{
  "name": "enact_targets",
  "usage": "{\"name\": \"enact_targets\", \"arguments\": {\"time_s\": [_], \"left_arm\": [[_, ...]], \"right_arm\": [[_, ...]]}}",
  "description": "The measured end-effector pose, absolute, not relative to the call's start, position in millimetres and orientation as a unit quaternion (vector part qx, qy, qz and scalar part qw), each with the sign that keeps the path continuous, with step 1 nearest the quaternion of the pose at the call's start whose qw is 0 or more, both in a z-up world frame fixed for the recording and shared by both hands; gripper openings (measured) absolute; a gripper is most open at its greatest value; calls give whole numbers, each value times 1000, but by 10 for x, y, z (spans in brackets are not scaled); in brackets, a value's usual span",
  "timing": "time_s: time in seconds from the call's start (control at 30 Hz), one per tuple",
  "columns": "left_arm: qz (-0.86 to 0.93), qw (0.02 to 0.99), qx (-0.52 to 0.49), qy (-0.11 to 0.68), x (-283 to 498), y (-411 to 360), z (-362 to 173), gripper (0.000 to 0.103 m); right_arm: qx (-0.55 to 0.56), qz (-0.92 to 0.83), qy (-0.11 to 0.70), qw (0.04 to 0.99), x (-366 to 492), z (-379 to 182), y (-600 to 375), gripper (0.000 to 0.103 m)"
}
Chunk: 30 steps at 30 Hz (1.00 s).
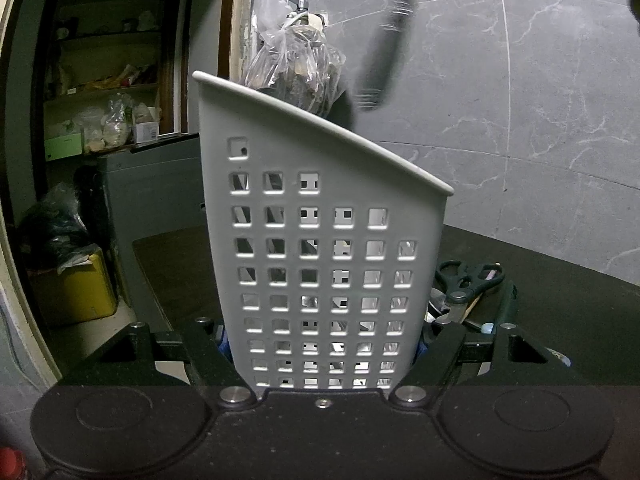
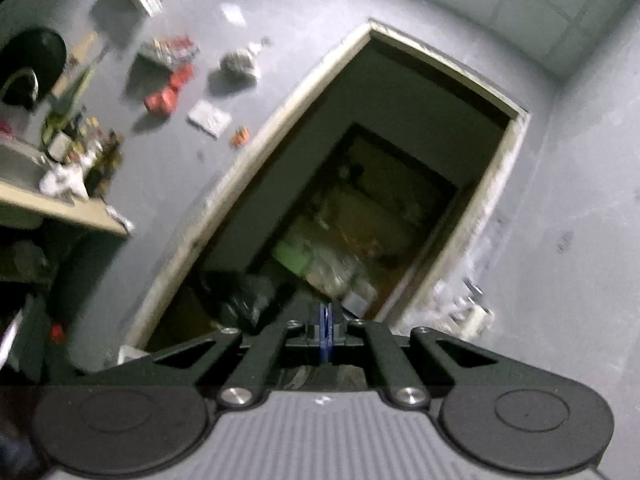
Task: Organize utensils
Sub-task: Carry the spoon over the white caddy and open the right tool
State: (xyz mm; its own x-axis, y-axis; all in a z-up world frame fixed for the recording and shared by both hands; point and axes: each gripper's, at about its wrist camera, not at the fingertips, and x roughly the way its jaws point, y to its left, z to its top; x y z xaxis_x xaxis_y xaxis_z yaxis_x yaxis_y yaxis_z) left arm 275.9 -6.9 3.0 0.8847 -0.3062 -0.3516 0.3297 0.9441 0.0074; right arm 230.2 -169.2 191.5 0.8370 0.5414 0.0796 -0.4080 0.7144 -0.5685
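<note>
**Utensil holder clamped by left gripper; right gripper closed and empty**

Left wrist view: The left gripper (image 1: 322,350) is clenched on the grey perforated utensil holder (image 1: 320,240), one finger against each side of its lower part. The holder stands upright on the dark table (image 1: 560,300), its rim slanting down to the right. Utensils show only partly through the square holes. Just right of the holder, a pair of black-handled scissors (image 1: 466,284) lies on the table among other utensils too hidden to identify. Above the rim, a blurred dark utensil handle (image 1: 388,44) hangs in the air against the grey marbled wall (image 1: 540,100). A clear plastic bag (image 1: 296,60) hangs behind the holder.

Right wrist view: The right gripper (image 2: 326,334) is fully closed, blue pads (image 2: 329,332) together, with nothing visible between them. It faces a doorway (image 2: 360,200) in a grey wall; the picture is blurred. A cluttered counter (image 2: 60,200) sits at left.
</note>
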Motion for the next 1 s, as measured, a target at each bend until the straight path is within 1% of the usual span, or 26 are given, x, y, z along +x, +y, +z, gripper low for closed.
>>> {"name": "enact_targets", "arguments": {"time_s": [0.1,0.23,0.57,0.73,1.0], "left_arm": [[-164,970,33,176,2755,-71,27,75],[-164,970,34,176,2759,-82,25,75],[-162,970,33,175,2760,-89,11,75],[-162,971,33,175,2762,-93,1,75],[-162,971,33,175,2759,-90,0,75]], "right_arm": [[-278,279,-127,910,2414,1871,-1522,2],[-277,299,-108,907,2577,1697,-1362,2],[-284,327,-14,901,2893,1103,-1165,2],[-272,332,12,903,2988,1006,-1196,2],[-260,330,28,907,3085,954,-1249,2]]}}
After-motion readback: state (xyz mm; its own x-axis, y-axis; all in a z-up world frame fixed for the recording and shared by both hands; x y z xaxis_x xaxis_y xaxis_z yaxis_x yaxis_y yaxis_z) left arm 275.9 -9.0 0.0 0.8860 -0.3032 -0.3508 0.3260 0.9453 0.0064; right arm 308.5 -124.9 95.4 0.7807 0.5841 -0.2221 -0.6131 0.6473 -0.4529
